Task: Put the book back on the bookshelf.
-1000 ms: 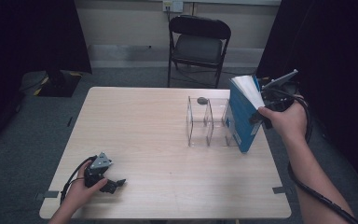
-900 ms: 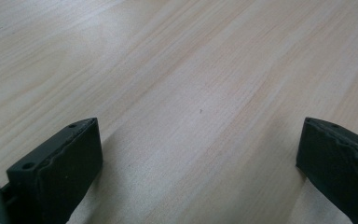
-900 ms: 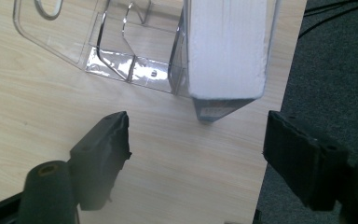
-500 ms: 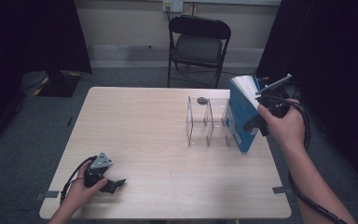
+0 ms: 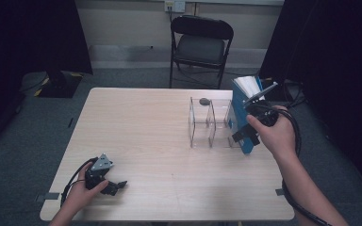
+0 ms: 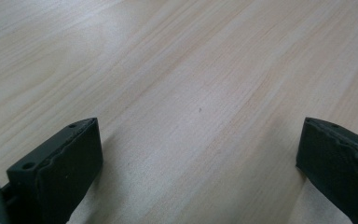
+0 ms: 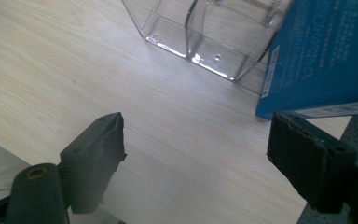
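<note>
The blue box (image 5: 243,115) stands upright at the right of the high view, at the right end of the clear acrylic organizer (image 5: 209,123), close against or touching its wall, with white sheets showing at its open top. Its long axis runs up and down, tipped slightly toward the top of the frame.

The right hand-held gripper (image 5: 246,135) sits at the box's lower near corner, and its jaws have just been opening; in the right gripper view (image 7: 196,158) they stand spread wide with bare worktop (image 7: 74,70) between them. The box (image 7: 326,56) fills the upper right of that view, its bottom edge just above the right jaw, so it lies beside and above the gap, not inside it. Nothing is pinched (the box looks to be standing on its own).

That offset is what the next move turns on: to take the box again, this hand-held gripper would have to shift toward the right of its own view until a jaw passes each broad face.

The left hand-held gripper (image 5: 111,184) rests far off at the lower left of the high view, well apart from the box; in its own view (image 6: 196,154) its jaws are spread over plain wood. The right hand is clearly the nearer one.
</note>
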